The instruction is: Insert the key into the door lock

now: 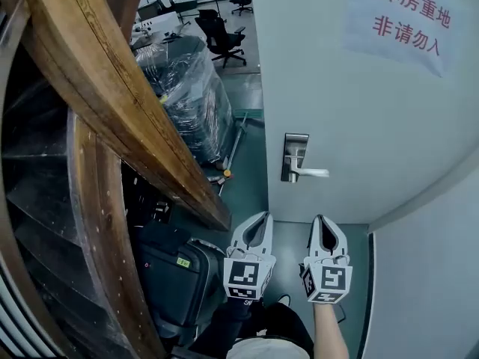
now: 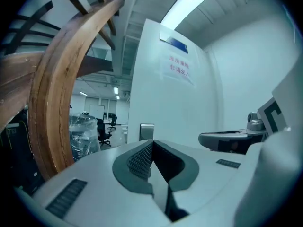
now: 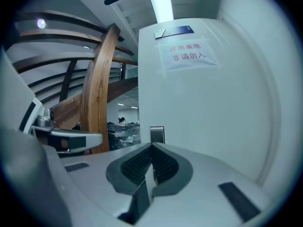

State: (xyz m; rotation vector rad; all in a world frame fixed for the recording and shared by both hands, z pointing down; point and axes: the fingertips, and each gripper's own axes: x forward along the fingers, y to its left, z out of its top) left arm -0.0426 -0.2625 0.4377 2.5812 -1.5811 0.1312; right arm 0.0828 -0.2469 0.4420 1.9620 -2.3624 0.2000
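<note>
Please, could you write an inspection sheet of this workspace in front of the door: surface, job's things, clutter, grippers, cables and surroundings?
Surface: green floor, partly bare in front of the door.
Job's things: white door with lock plate and lever handle; no key can be made out.
Clutter: plastic-wrapped bundle; black case; curved wooden beams.
Grippers: left gripper and right gripper are side by side below the handle, both with jaws together.
Cables: nothing seen.
Surroundings: paper sign with red print on the door; office chairs far behind.
</note>
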